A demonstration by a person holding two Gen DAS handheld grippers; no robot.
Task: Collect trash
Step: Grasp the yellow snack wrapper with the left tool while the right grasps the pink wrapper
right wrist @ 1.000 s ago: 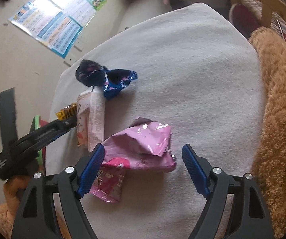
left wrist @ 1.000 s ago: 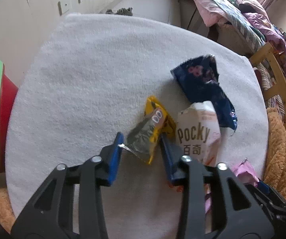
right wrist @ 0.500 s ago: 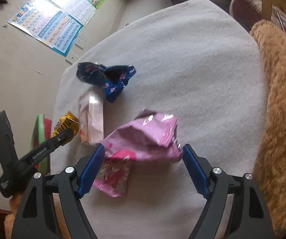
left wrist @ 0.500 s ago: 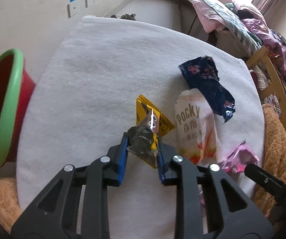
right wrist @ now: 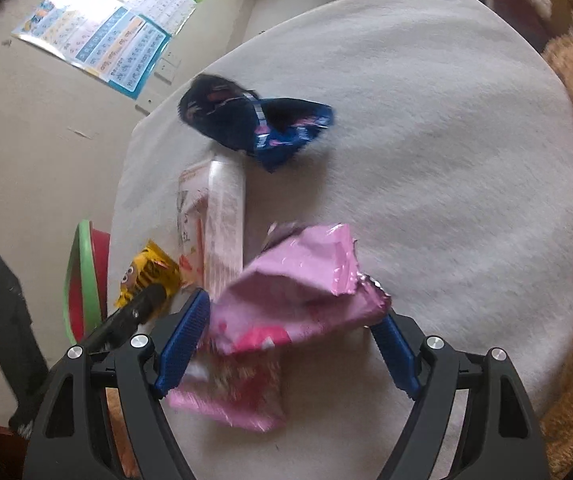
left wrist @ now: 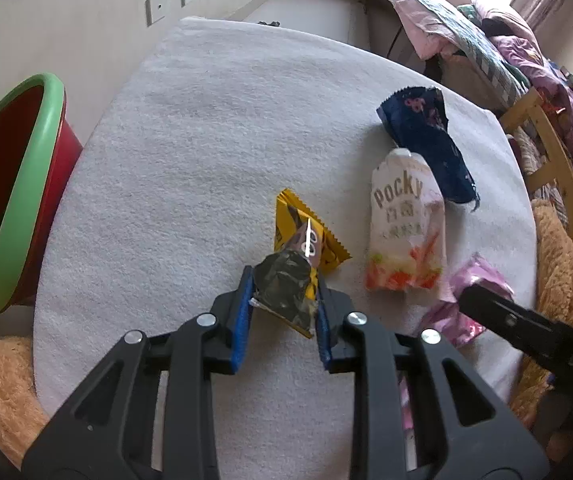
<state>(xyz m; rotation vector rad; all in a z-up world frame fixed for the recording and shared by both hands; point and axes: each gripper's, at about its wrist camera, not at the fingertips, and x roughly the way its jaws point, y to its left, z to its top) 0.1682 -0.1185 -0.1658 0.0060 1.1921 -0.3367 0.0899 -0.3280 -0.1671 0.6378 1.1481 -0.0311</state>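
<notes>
Left gripper (left wrist: 282,312) is pinching the yellow wrapper (left wrist: 300,264), jaws nearly shut on its crumpled end, long axis pointing away from the fingers. The bin (left wrist: 14,208) is standing off the table's (left wrist: 226,120) left edge. Right gripper (right wrist: 286,344), wide open, is straddling the pink wrapper (right wrist: 298,292), not yet clamping.

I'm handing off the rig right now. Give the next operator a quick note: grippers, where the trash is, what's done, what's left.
Left gripper: shut on the yellow wrapper, over the white tabletop.
Right gripper: open, its jaws on either side of the pink wrapper, not yet pinching it.
On the table: Pocky bag and dark blue wrapper.
Red bin with green rim stands beside the table on the left gripper's side.
Done: yellow wrapper gripped.
Left: close on the pink wrapper, bin both, then collect the Pocky bag and blue wrapper.
</notes>
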